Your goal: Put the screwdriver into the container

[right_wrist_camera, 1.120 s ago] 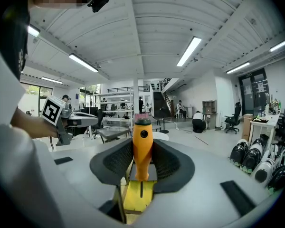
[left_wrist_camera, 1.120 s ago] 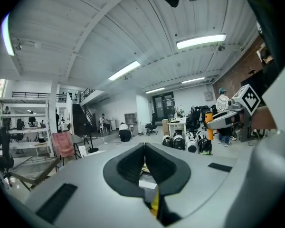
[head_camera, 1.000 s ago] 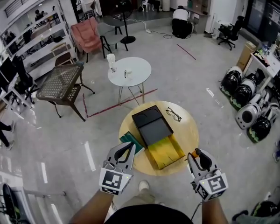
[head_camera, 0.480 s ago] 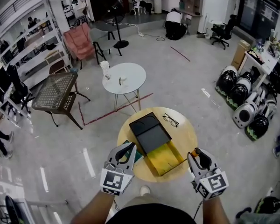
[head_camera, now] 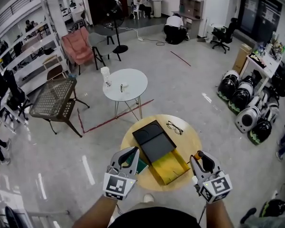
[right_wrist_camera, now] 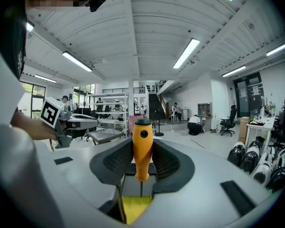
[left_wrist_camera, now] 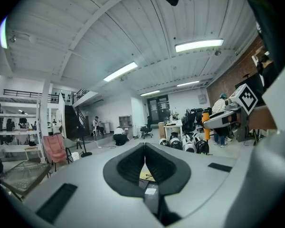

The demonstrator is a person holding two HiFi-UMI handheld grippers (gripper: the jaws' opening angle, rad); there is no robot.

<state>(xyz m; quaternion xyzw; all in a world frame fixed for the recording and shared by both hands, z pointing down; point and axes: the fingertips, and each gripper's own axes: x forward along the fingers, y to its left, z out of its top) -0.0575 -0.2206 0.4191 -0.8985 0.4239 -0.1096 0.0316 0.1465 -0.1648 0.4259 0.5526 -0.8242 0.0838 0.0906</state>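
My right gripper [right_wrist_camera: 142, 161] is shut on the orange handle of the screwdriver [right_wrist_camera: 142, 146], which stands upright with its thin shaft pointing down over the yellow inside of the container. In the head view the right gripper [head_camera: 203, 164] hovers at the round table's near right edge, the screwdriver's [head_camera: 200, 155] orange tip just showing. The container [head_camera: 167, 165] is an open box with a yellow interior and a black lid [head_camera: 153, 139] beside it. My left gripper [head_camera: 128, 156] hangs at the table's near left edge, jaws closed together on nothing [left_wrist_camera: 144, 161].
The round wooden table [head_camera: 192, 139] also carries a pair of glasses [head_camera: 175, 128] at the far side and a dark green book [head_camera: 139, 165] under my left gripper. A white round table [head_camera: 133, 82] stands beyond. Helmets and machines line the floor at right.
The head view has shifted slightly, so the table sits a little lower and farther. Both grippers keep the same places; the screwdriver stays held.
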